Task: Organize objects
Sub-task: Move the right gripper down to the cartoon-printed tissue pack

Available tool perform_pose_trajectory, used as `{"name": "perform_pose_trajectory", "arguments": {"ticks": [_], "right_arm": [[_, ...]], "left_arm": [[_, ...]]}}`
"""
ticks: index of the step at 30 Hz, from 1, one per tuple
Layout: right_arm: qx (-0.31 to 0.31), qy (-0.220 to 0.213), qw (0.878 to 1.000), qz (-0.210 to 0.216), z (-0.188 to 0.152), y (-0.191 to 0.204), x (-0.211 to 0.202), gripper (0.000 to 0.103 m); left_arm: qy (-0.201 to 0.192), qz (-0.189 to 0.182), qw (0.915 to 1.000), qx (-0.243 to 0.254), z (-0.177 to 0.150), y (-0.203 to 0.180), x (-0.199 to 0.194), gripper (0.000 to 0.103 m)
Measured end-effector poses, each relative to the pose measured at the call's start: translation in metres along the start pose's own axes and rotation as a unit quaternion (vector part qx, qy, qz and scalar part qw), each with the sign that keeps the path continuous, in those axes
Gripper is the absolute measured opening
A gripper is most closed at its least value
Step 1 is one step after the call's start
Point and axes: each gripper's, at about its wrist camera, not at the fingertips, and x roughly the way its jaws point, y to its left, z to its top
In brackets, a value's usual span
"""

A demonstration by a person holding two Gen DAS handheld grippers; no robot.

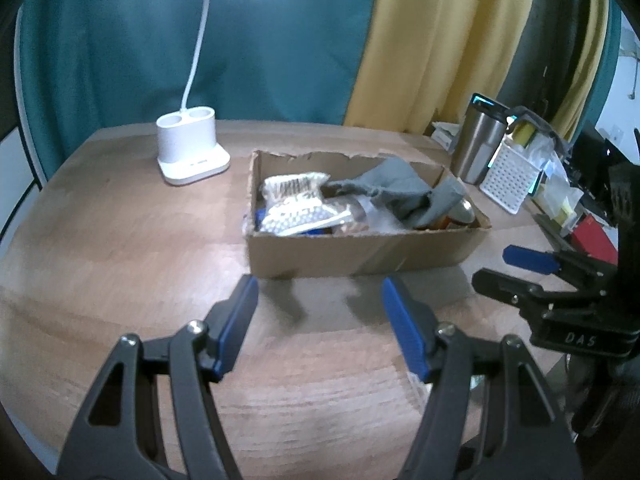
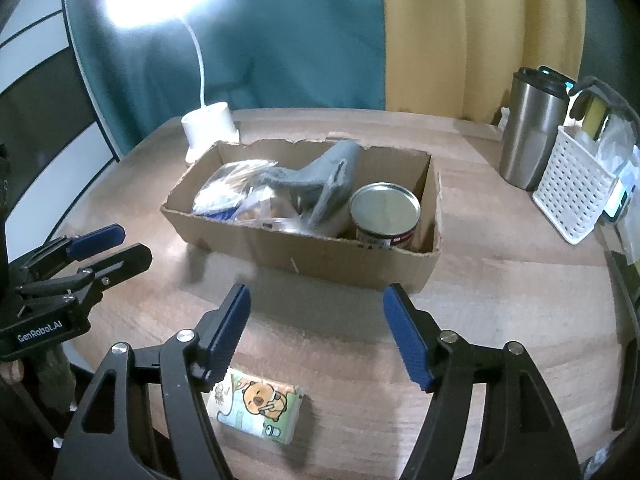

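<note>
A torn cardboard box (image 1: 360, 254) (image 2: 320, 256) stands on the wooden table. It holds a grey cloth (image 1: 404, 192) (image 2: 324, 178), plastic packets (image 1: 296, 208) (image 2: 236, 190) and a metal can (image 2: 386, 214). A tissue pack with a cartoon bear (image 2: 260, 410) lies on the table in front of the box, just below my right gripper's left finger. My left gripper (image 1: 320, 308) is open and empty, hovering in front of the box. My right gripper (image 2: 316, 320) is open and empty, also in front of the box. Each gripper shows at the edge of the other's view.
A white desk lamp (image 1: 188, 152) (image 2: 210, 130) stands behind the box at the left. A steel tumbler (image 1: 478, 144) (image 2: 530, 128) and a white perforated basket (image 1: 510, 176) (image 2: 572, 192) of small items stand at the right. Curtains hang behind.
</note>
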Motion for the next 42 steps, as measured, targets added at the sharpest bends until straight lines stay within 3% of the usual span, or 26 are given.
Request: {"name": "perform_pose_trajectory", "arguments": {"ticks": [10, 11, 13, 38, 40, 42], "right_arm": [[-0.003, 0.016, 1.000, -0.001, -0.017, 0.010, 0.001, 0.072], [-0.002, 0.018, 1.000, 0.000, -0.018, 0.011, 0.001, 0.072], [-0.003, 0.020, 1.000, 0.001, -0.022, 0.013, 0.000, 0.072], [-0.004, 0.059, 0.998, 0.021, -0.059, 0.038, 0.010, 0.073], [-0.004, 0.063, 0.998, 0.024, -0.062, 0.040, 0.012, 0.083], [-0.005, 0.068, 0.997, 0.027, -0.064, 0.042, 0.014, 0.083]], "left_arm": [[0.002, -0.001, 1.0000, -0.007, -0.015, 0.008, -0.006, 0.068], [0.002, -0.001, 1.0000, -0.008, -0.016, 0.008, -0.006, 0.069], [0.000, -0.008, 0.9998, -0.016, -0.019, 0.011, -0.008, 0.084], [0.027, 0.017, 0.9991, -0.028, -0.053, 0.043, -0.008, 0.085], [0.028, 0.017, 0.9990, -0.028, -0.055, 0.044, -0.008, 0.085], [0.030, 0.016, 0.9990, -0.030, -0.057, 0.045, -0.007, 0.085]]}}
